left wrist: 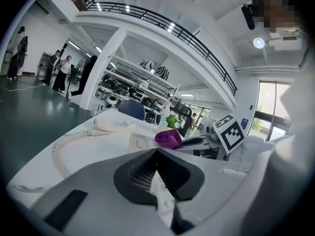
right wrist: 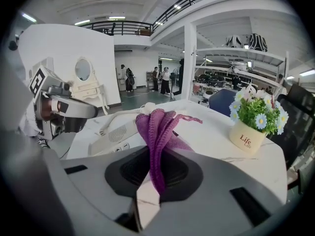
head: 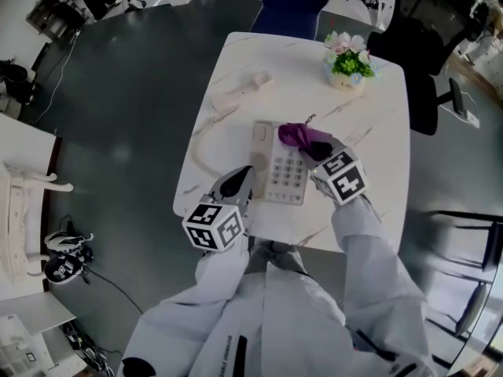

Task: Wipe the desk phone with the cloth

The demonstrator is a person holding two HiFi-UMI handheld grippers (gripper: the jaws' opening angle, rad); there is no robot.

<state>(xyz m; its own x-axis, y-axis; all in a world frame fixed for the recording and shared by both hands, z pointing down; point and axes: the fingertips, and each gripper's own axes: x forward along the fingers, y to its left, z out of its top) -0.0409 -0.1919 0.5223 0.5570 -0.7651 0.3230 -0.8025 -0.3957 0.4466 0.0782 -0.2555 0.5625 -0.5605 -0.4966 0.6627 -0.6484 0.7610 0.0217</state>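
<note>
The white desk phone lies on the marble table. Its handset is off the base, at the far left, joined by a curled cord. My right gripper is shut on the purple cloth, which rests over the phone's far right corner. In the right gripper view the cloth hangs bunched between the jaws of that gripper, above the phone. My left gripper is shut at the phone's near left edge. In the left gripper view, this gripper has keypad buttons showing just under it.
A small pot of flowers stands at the table's far right corner. A blue chair is beyond the far edge and a black chair to the right. A white dresser stands on the floor at left.
</note>
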